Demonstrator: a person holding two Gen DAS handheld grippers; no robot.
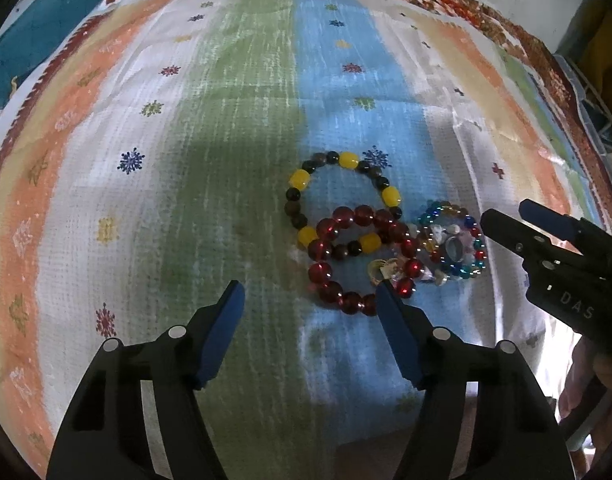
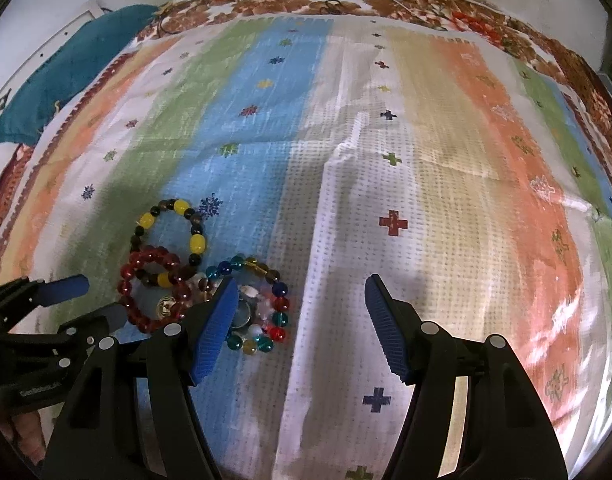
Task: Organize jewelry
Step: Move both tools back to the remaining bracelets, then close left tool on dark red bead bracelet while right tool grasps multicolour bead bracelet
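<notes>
Three bead bracelets sit bunched on the striped cloth point(image 1: 146, 208), over the blue stripe next to the green one. Yellow-and-dark bracelet point(image 1: 340, 200) lies farthest from me. Red bracelet point(image 1: 360, 258) overlaps its near edge. Multicolour bracelet point(image 1: 454, 240) touches the red one on the right side, with a small round metal piece point(image 1: 452, 249) and some pale chips inside its ring.

My left gripper point(image 1: 310, 300) has its jaws apart, nothing between the blue pads, only bare cloth. Its right fingertip point(image 1: 386, 294) sits just at the near edge of the red bracelet; I can't tell if it touches.

My right gripper point(image 2: 300, 292) is also spread, nothing clamped. Its left pad point(image 2: 216, 328) hangs over the multicolour bracelet point(image 2: 258, 304) and hides part of it; contact unclear. The other pad is over the white stripe, well clear of the beads.

Teal cushion point(image 2: 66, 76) at the far left corner, off the cloth.
</notes>
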